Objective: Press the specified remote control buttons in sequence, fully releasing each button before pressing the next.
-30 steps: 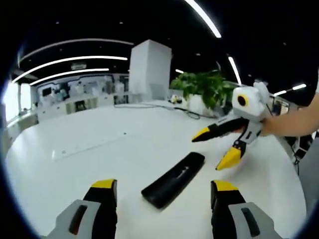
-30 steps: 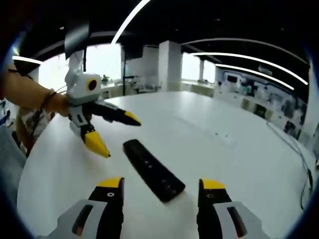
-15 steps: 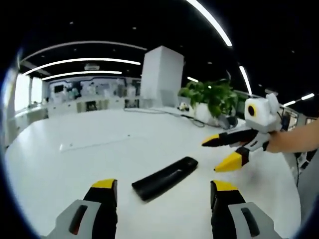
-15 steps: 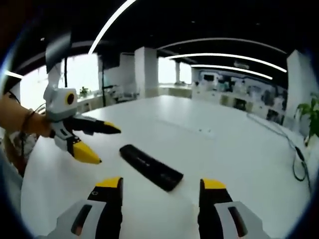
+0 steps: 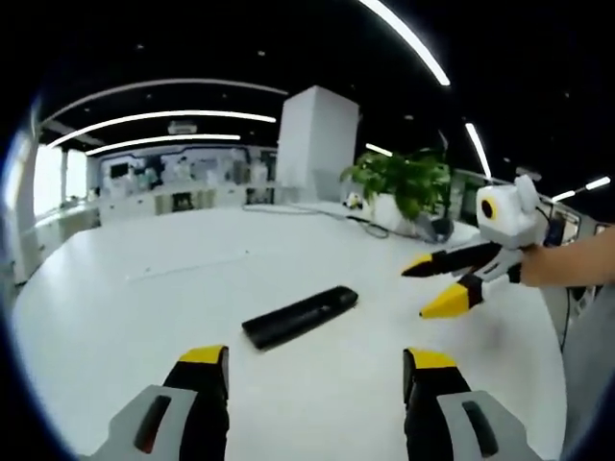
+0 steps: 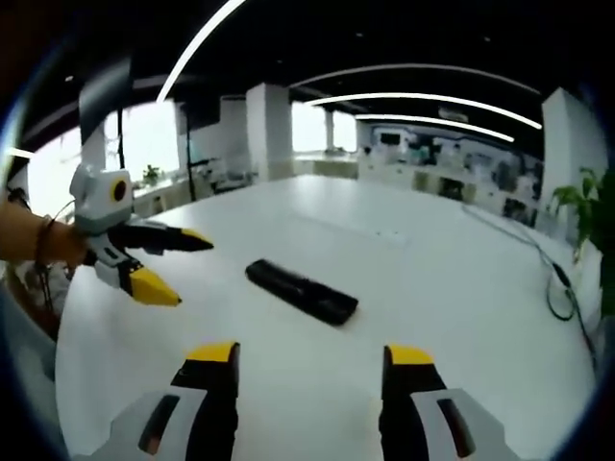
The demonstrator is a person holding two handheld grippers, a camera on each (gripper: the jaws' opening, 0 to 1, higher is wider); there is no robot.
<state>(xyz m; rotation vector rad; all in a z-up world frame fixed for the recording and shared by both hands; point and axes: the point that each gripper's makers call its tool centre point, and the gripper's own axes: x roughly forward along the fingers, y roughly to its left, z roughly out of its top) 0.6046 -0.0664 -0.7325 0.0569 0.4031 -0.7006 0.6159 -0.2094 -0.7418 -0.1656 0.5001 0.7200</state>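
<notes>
A broad white table [image 5: 115,317] is spread across the left gripper view, round-edged and glossy, with the black remote control [image 5: 299,316] laid flat near its middle, lengthwise on a slant. The remote is touched by nothing; it is seen ahead of the left gripper [image 5: 314,370], whose yellow-tipped jaws are held wide apart and grasp nothing. Off to the right in that view, the right gripper [image 5: 444,284] is held above the tabletop by a hand [image 5: 557,266], its two jaws spread apart and pointed toward the remote but well apart from it.

From the right gripper view, the same remote is picked out on the white surface between the two grippers, and the left gripper is seen at the left side, jaws parted, lifted clear of the table, held at a person's wrist. The right gripper's own jaws rise from the bottom of that view, released and apart.

The room is seen as a large open office: a dark ceiling crossed by long curved light strips [image 5: 154,117], a white square pillar [image 5: 317,144], a leafy green plant [image 5: 399,182] at the table's far edge, and a dark cable [image 6: 562,293] looped on the table. Bright windows [image 6: 144,139] are shown behind the left gripper.
</notes>
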